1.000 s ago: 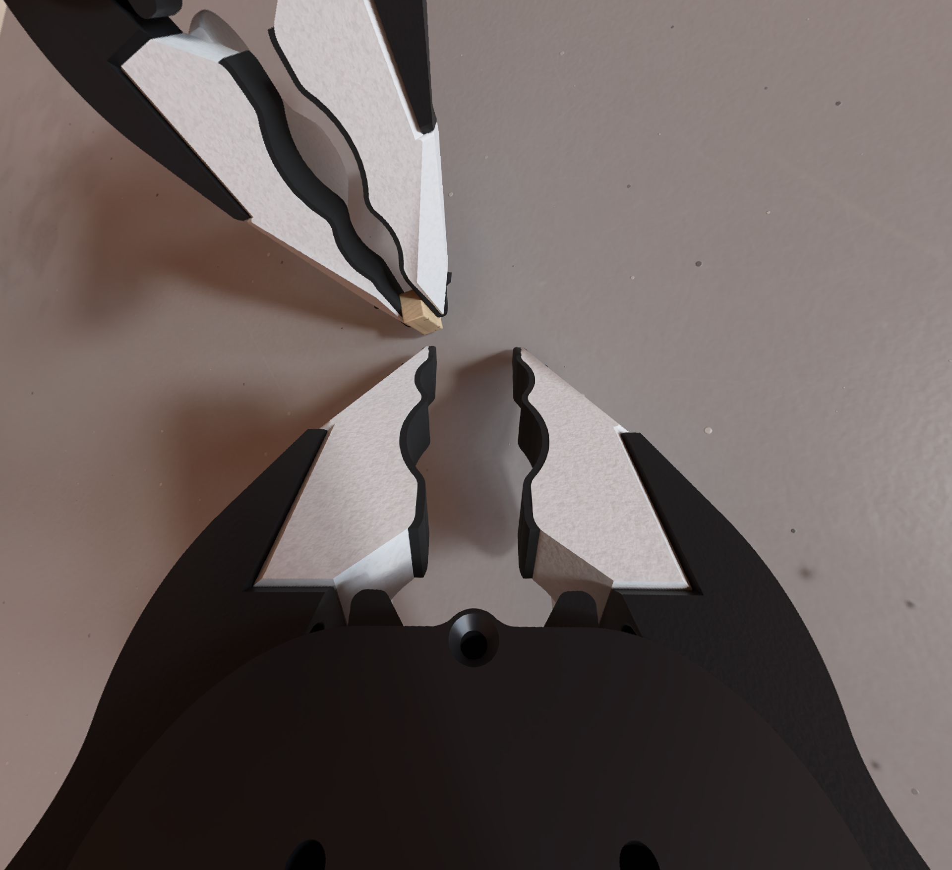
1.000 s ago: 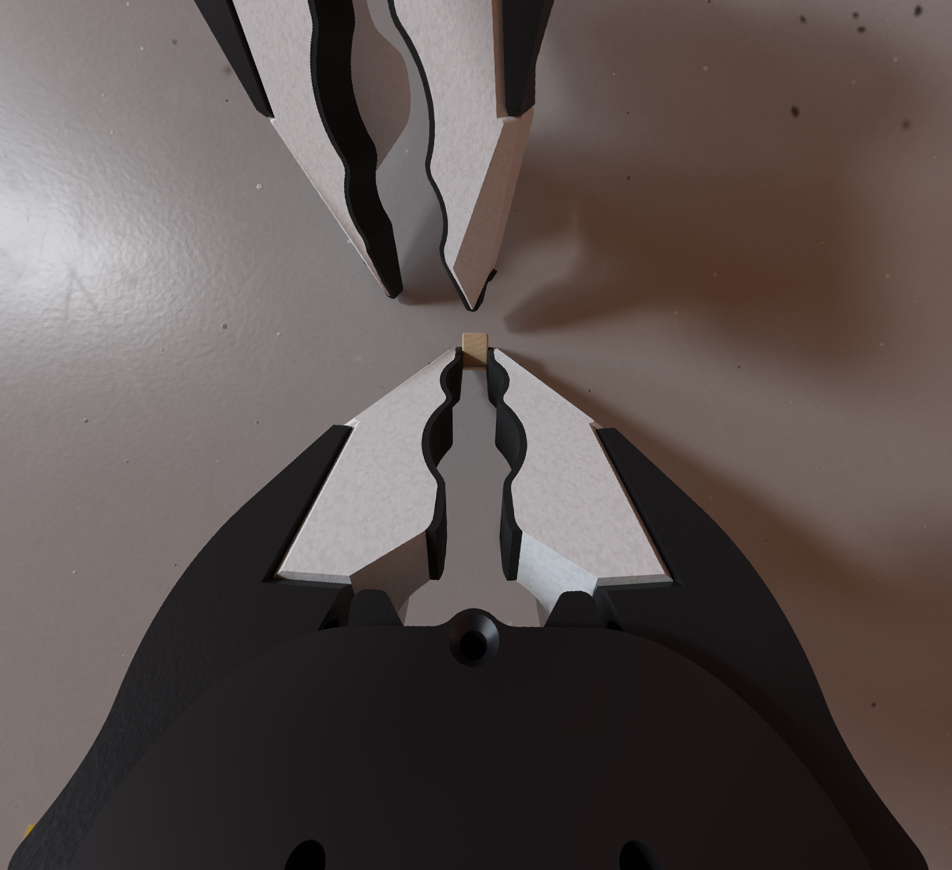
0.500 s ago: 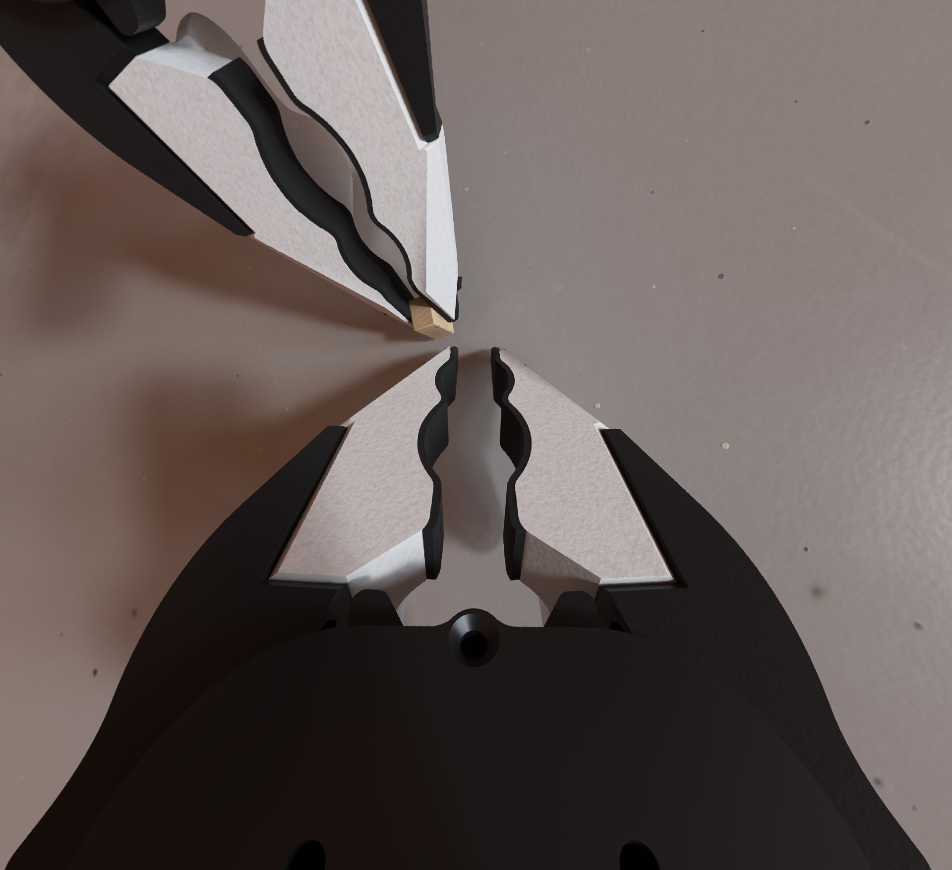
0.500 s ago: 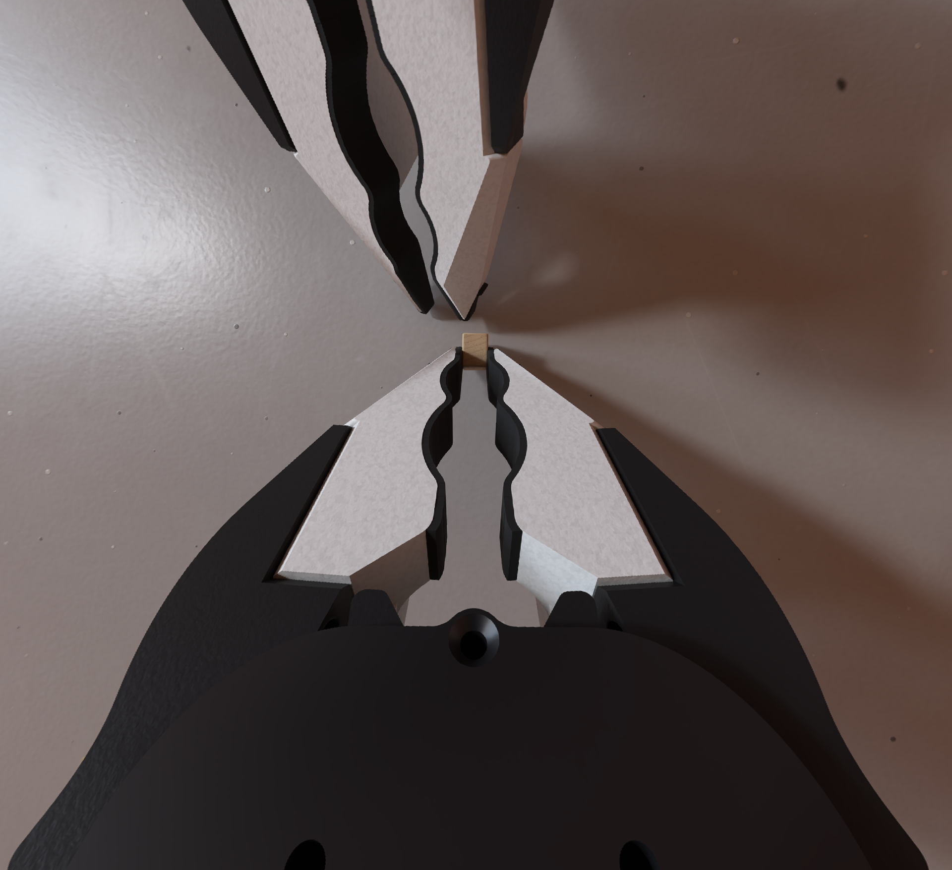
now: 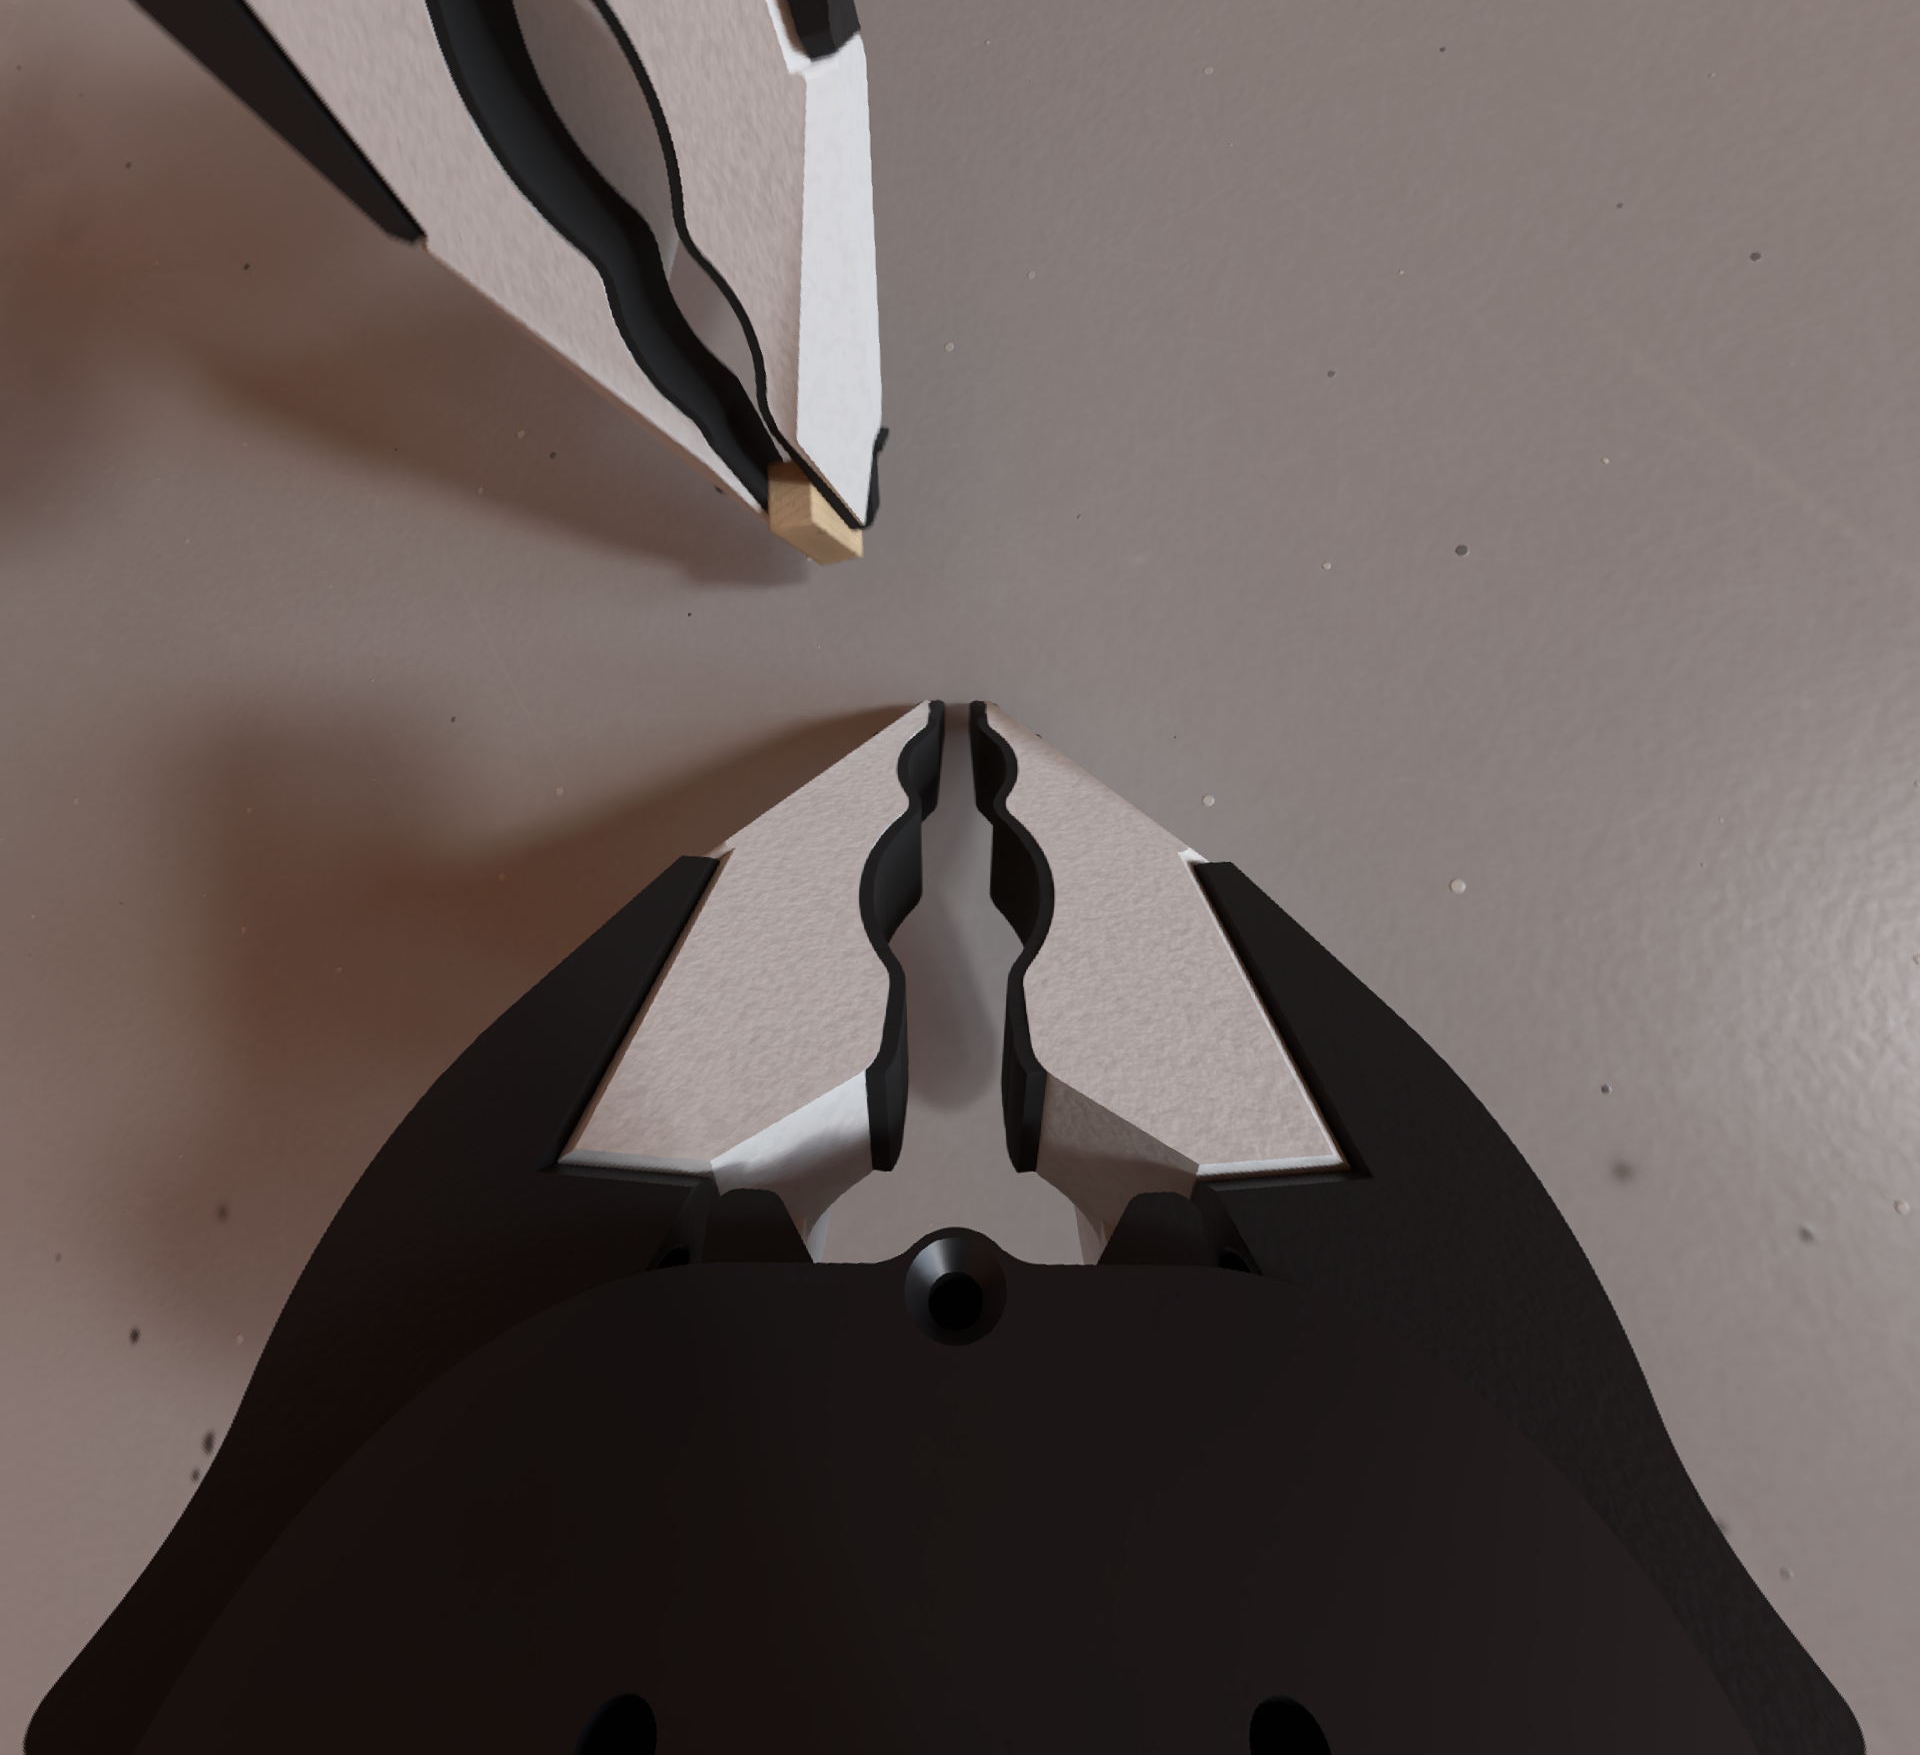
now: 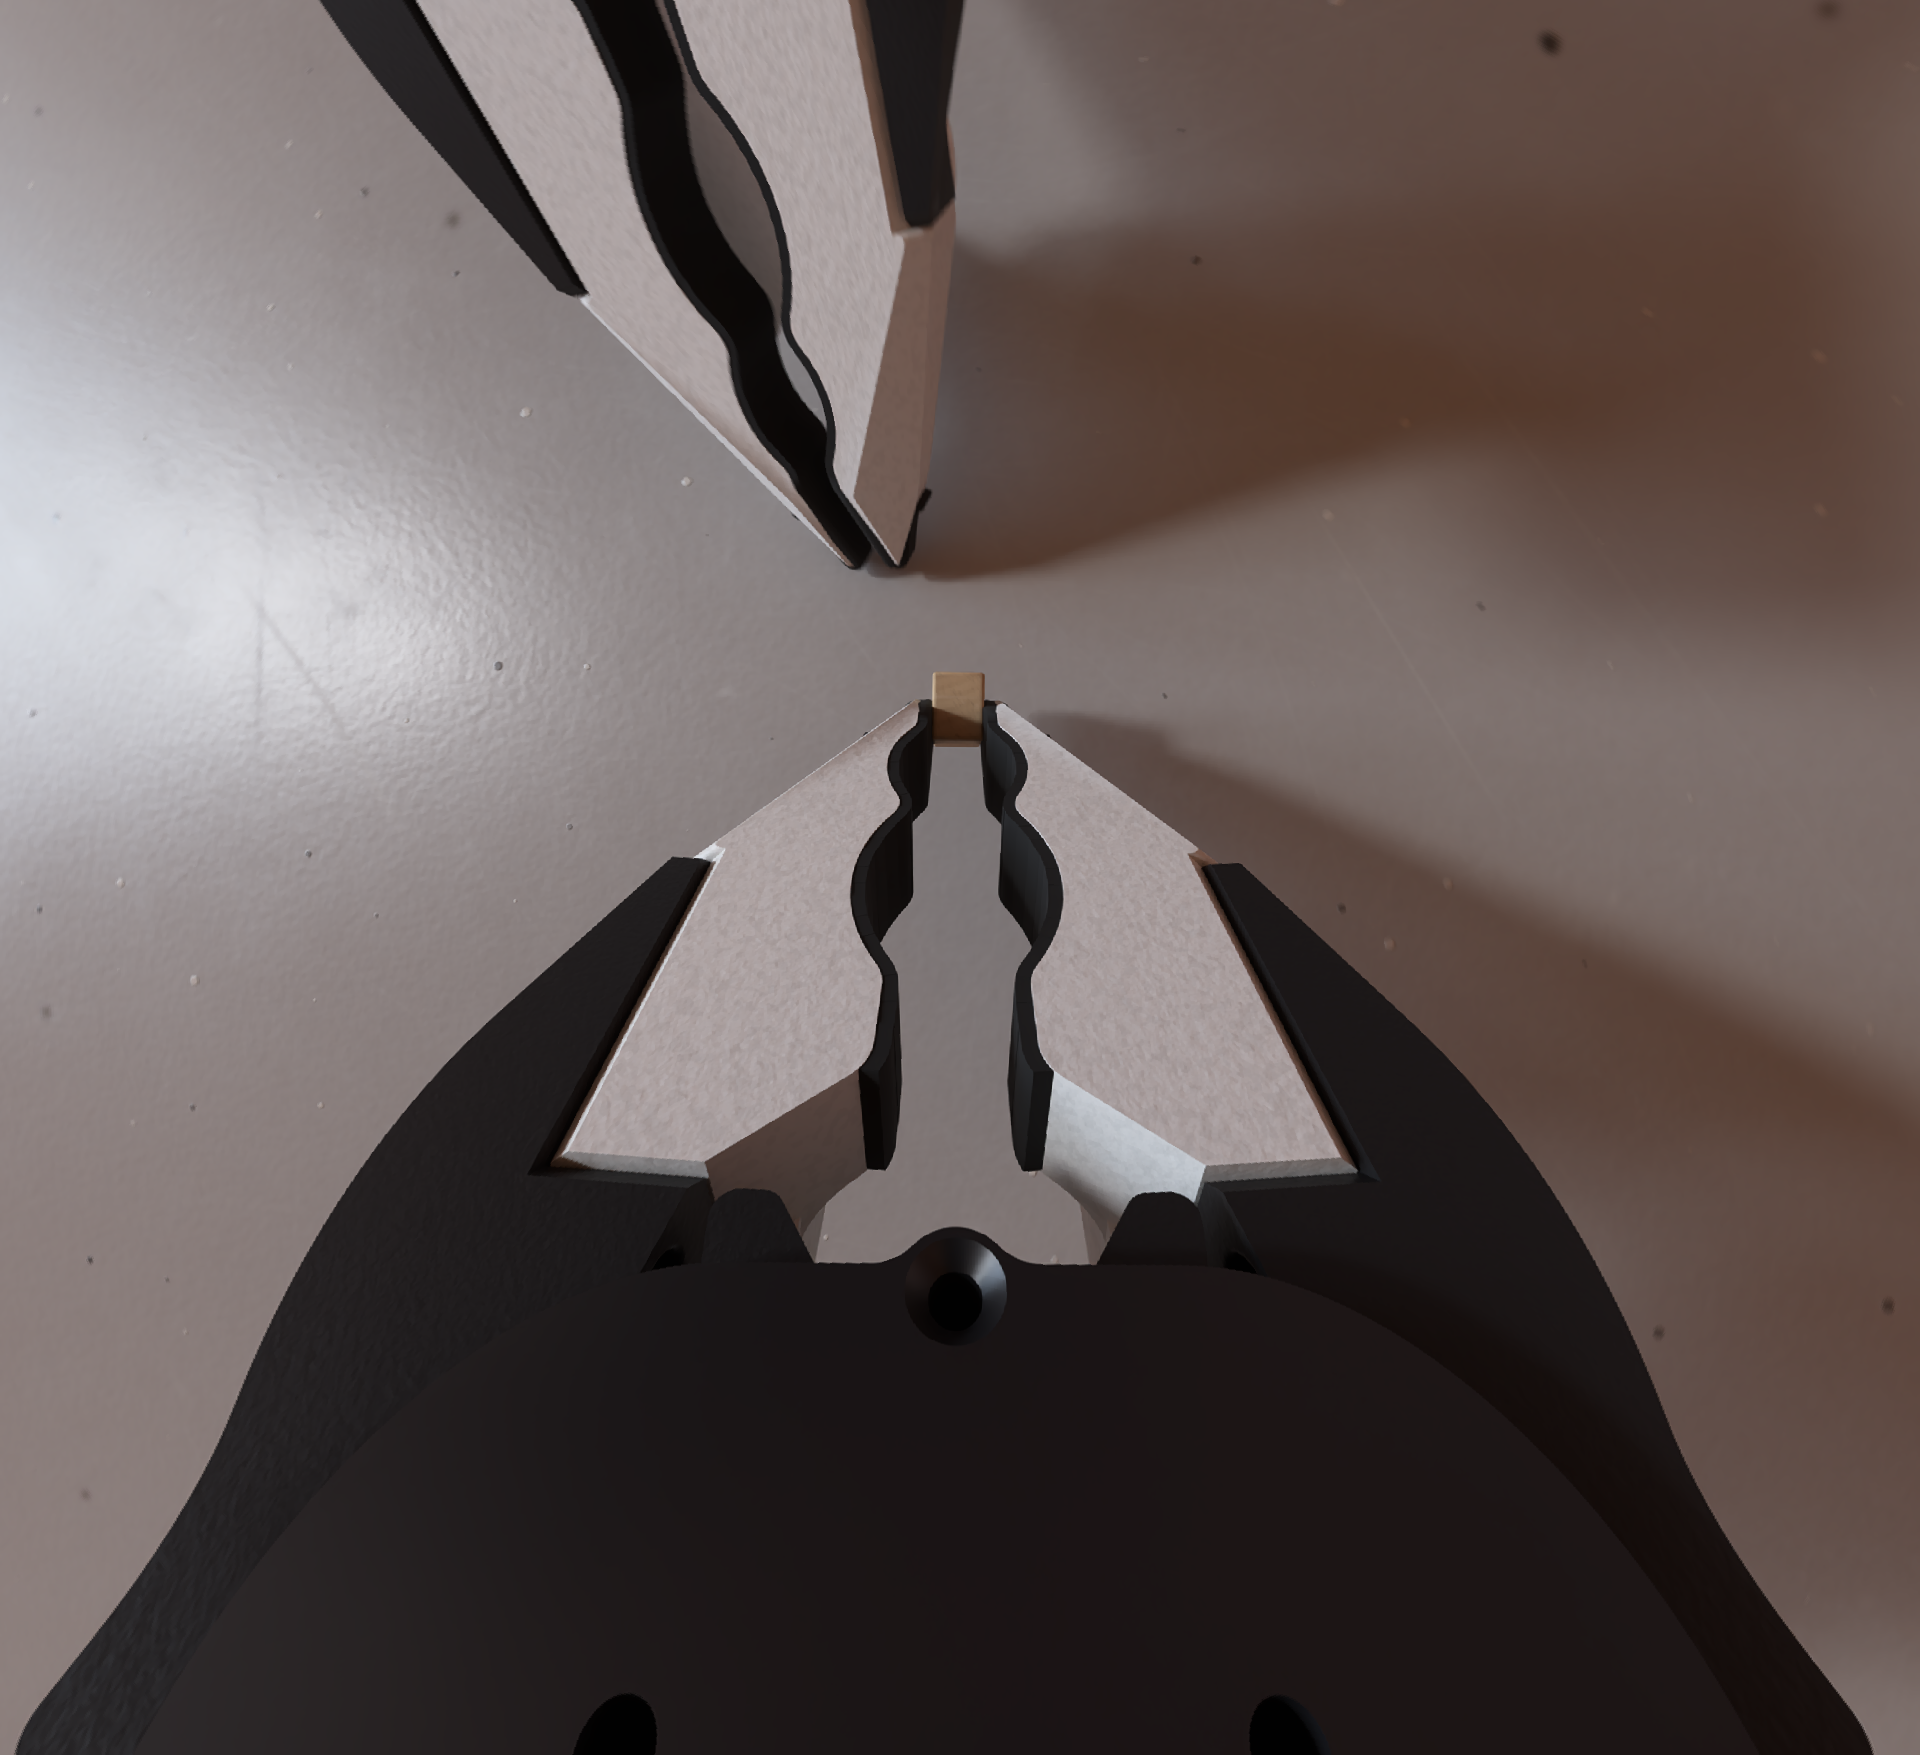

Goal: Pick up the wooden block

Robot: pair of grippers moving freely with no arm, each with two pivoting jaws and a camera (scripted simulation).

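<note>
We note the wooden block (image 6: pixel 957 706) pinched at the very tips of the right hand-held gripper (image 6: pixel 957 718), its two fingers pressed against the block's opposite sides. Only the tips hold it; most of the block juts forward past them.

From the left wrist view, the block (image 5: pixel 814 524) lies ahead and slightly to the left of the left hand-held gripper (image 5: pixel 954 710), apart from it, with bare table (image 5: pixel 1455 355) between. The left hand-held gripper carries nothing; its fingers are drawn almost together, a thin slit left between the tips. The right one is plainly the nearer, being in contact.

The block looks short and squarish. We judge its long axis to run along the right fingers, pointing out toward the left hand-held gripper, though it is too small to be sure.

Whether the block is clear of the table we cannot tell; a shadow lies just beneath it. We judge the lift depends on this shallow tip grip holding.
</note>
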